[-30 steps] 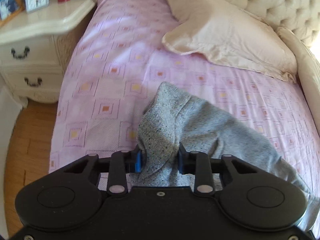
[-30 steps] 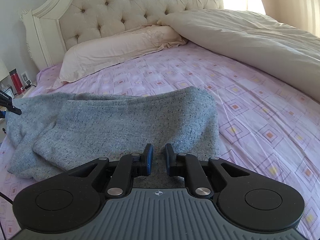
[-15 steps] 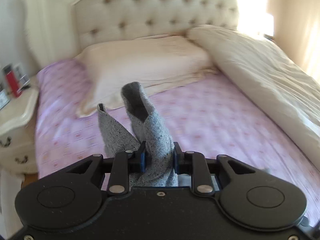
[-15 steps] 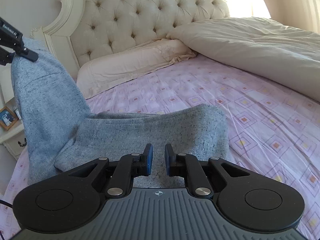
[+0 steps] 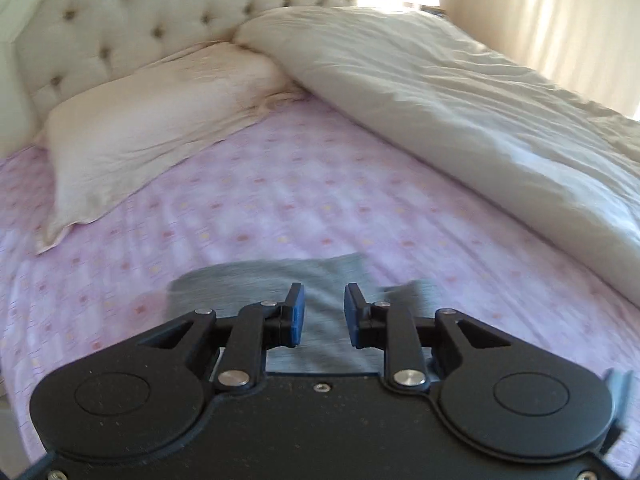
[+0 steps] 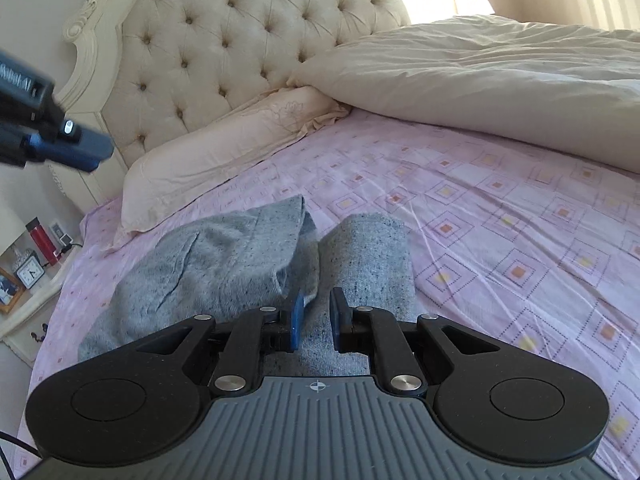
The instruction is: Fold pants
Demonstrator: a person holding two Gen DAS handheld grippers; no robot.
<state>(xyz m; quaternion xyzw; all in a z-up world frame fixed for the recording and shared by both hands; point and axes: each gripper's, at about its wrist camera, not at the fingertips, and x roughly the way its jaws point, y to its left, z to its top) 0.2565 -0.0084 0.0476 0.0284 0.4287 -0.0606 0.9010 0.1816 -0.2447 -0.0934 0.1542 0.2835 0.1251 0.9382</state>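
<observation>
Grey speckled pants (image 6: 224, 264) lie bunched and folded over on the pink patterned bed sheet (image 6: 500, 208). My right gripper (image 6: 313, 318) is low over the pants' near edge, jaws a little apart, with cloth between them; whether it grips is unclear. My left gripper (image 5: 322, 312) is open and empty, above the pants (image 5: 256, 284), which are blurred below it. In the right wrist view the left gripper's fingertip (image 6: 80, 152) hangs in the air at the far left, well above the pants.
A cream pillow (image 6: 224, 152) and a tufted headboard (image 6: 224, 40) are at the bed's head. A cream duvet (image 6: 500, 76) is heaped on the right side. A nightstand (image 6: 24, 304) with a clock and a red bottle stands to the left.
My left gripper lifted the pants' end, swung it over toward the right, then opened and let it drop. The cloth now lies folded on the rest. My right gripper stayed in place.
</observation>
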